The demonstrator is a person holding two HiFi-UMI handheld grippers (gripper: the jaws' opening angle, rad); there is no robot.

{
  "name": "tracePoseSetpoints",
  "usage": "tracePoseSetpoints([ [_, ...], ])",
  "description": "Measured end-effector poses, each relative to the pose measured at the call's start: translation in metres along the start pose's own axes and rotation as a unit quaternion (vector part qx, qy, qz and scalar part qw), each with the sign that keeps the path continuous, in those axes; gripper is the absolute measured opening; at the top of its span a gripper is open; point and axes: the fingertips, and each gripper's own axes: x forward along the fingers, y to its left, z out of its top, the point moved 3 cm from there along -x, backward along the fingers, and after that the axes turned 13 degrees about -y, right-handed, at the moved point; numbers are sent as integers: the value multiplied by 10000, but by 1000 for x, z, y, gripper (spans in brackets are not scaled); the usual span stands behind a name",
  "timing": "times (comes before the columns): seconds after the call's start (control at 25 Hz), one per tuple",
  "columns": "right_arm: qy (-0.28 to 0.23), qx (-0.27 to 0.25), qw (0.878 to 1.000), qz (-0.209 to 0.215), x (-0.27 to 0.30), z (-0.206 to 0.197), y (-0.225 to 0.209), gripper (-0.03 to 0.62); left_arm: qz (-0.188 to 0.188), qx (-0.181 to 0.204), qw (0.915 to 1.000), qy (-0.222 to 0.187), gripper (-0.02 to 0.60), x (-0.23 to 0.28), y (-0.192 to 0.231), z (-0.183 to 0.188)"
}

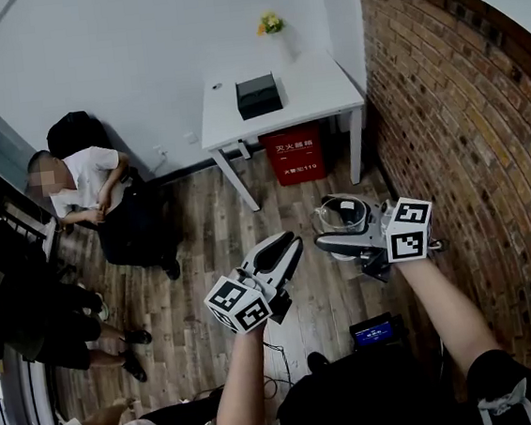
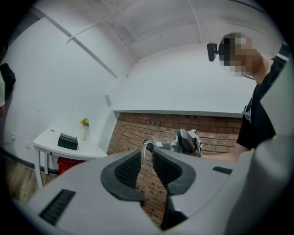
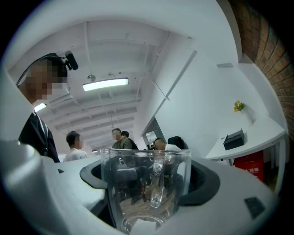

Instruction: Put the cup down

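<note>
Not yet set down. Carrying step in hand, with the clear glass cup (image 1: 341,214) pinched in the right gripper (image 1: 333,228), jaws spread wide and pressing on both sides of its body. Hanging in the air above the wooden floor (image 1: 203,242), beside the brick wall (image 1: 465,139), well apart from the white tabletop (image 1: 318,88) and short of its near edge. Left gripper (image 1: 283,247) near the cup's handle without touching, jaws a narrow gap apart, nothing between them.

Probably needed next: bringing the cup over a bare stretch of tabletop, perhaps by the near right corner, lowering it upright until the base rests, and only then parting the jaws.

Counted: one cup, two grippers, one tabletop, one black box (image 1: 259,95) near its middle, one vase of yellow flowers (image 1: 270,21) at its far edge, one red box (image 1: 296,154) beneath.
</note>
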Motion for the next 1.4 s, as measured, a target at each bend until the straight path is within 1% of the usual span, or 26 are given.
tracePoseSetpoints([
  [0.24, -34, 18, 10000, 1, -8, 7, -12, 430, 42, -45, 10000, 38, 86, 14, 3, -7],
  [0.36, -75, 54, 10000, -7, -17, 15, -28, 430, 29, 4, 10000, 93, 86, 31, 5, -11],
  [0.52, -95, 45, 9999, -2, -22, 15, -33, 430, 40, 16, 9999, 123, 87, 35, 7, -17],
  [0.76, -83, 182, 9998, 12, -40, 22, -65, 430, 172, 50, 9996, 227, 87, 62, 11, -31],
  [0.92, -47, 246, 9997, -7, -44, 19, -83, 430, 312, 0, 9988, 368, 125, 65, 21, -49],
  [1.0, -50, 299, 9995, -26, -42, 17, -95, 430, 340, -43, 9987, 389, 140, 68, 30, -54],
  [1.16, -60, 327, 9994, -87, -30, 19, -126, 430, 335, -65, 9987, 374, 146, 81, 63, -54],
  [1.28, -54, 330, 9992, -237, -18, 19, -156, 430, 335, -195, 9988, 315, 146, 90, 99, -55],
  [1.4, -25, 267, 9988, -399, 1, 21, -191, 430, 270, -303, 9987, 323, 146, 103, 144, -57],
])
